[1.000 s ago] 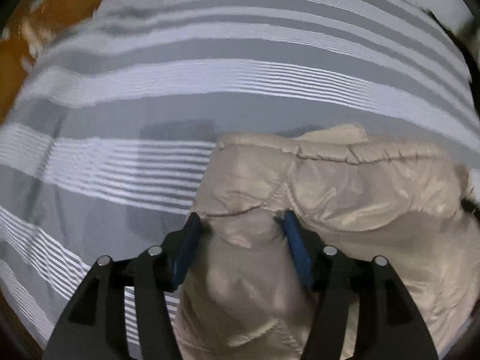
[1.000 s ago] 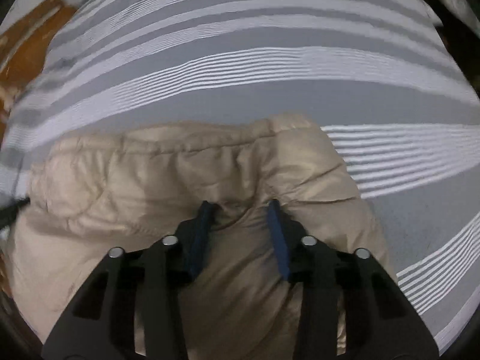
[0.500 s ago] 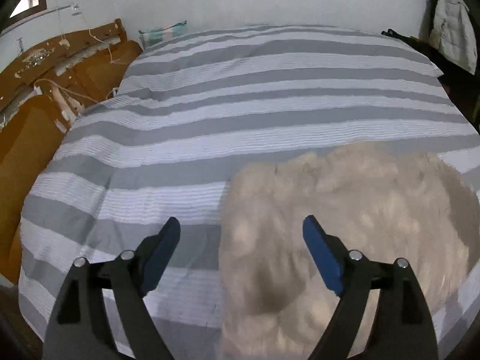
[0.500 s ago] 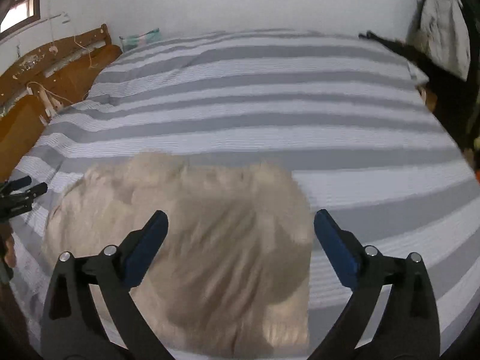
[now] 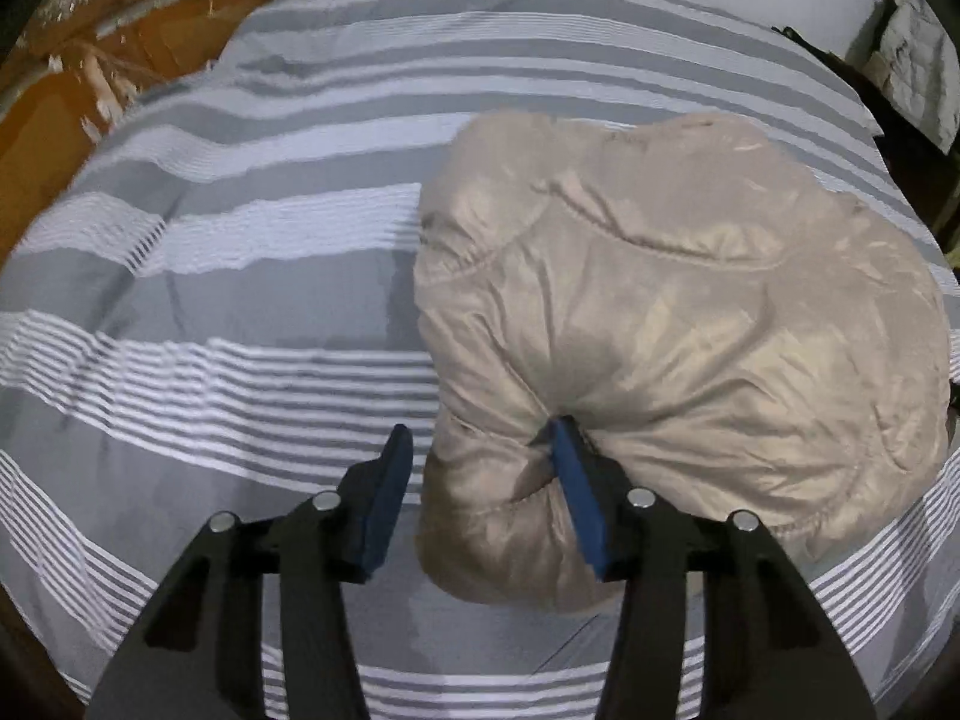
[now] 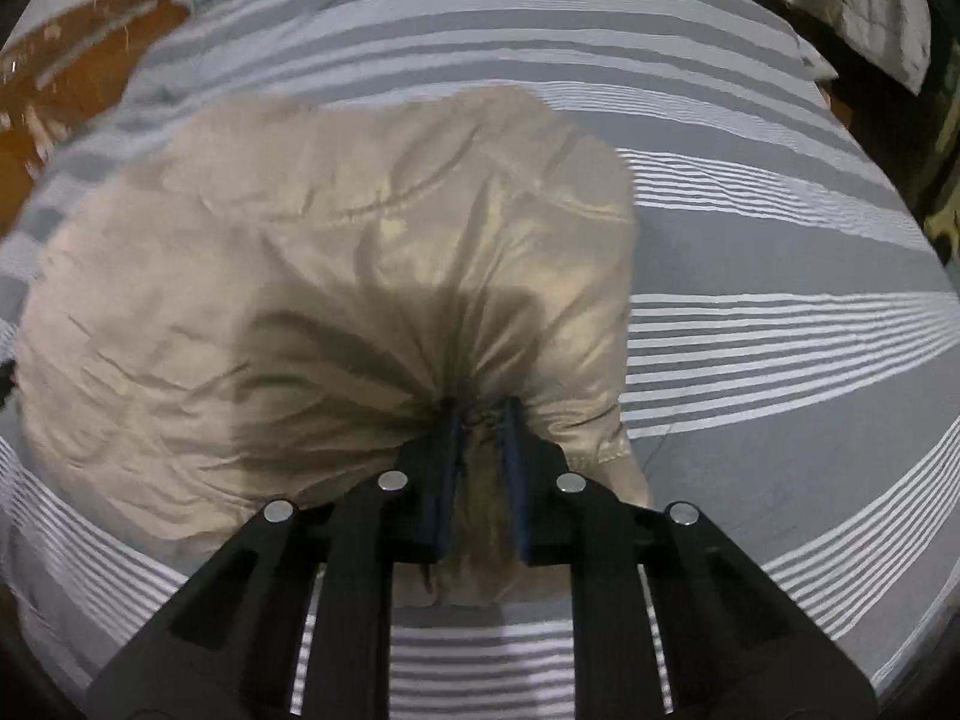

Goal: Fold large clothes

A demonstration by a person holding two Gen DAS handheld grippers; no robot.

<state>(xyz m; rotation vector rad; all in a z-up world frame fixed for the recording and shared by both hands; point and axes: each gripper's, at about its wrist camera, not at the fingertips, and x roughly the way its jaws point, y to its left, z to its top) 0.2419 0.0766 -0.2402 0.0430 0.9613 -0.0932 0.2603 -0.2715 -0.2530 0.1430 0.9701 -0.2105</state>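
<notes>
A beige puffer jacket (image 5: 672, 324) lies bunched on a bed (image 5: 240, 276) covered in grey and white stripes, seen from two wrist cameras. The left hand-held gripper (image 5: 483, 468) is closing over the jacket's near left corner: a fold of fabric sits between its blue pads, the right pad pressed into the cloth, the left pad just clear of it. The right hand-held gripper (image 6: 480, 420) is clamped tight on the jacket's (image 6: 336, 276) near right edge, fabric gathered into radiating creases at its tips. A wooden headboard (image 5: 90, 60) stands beyond the bed's far left corner.
</notes>
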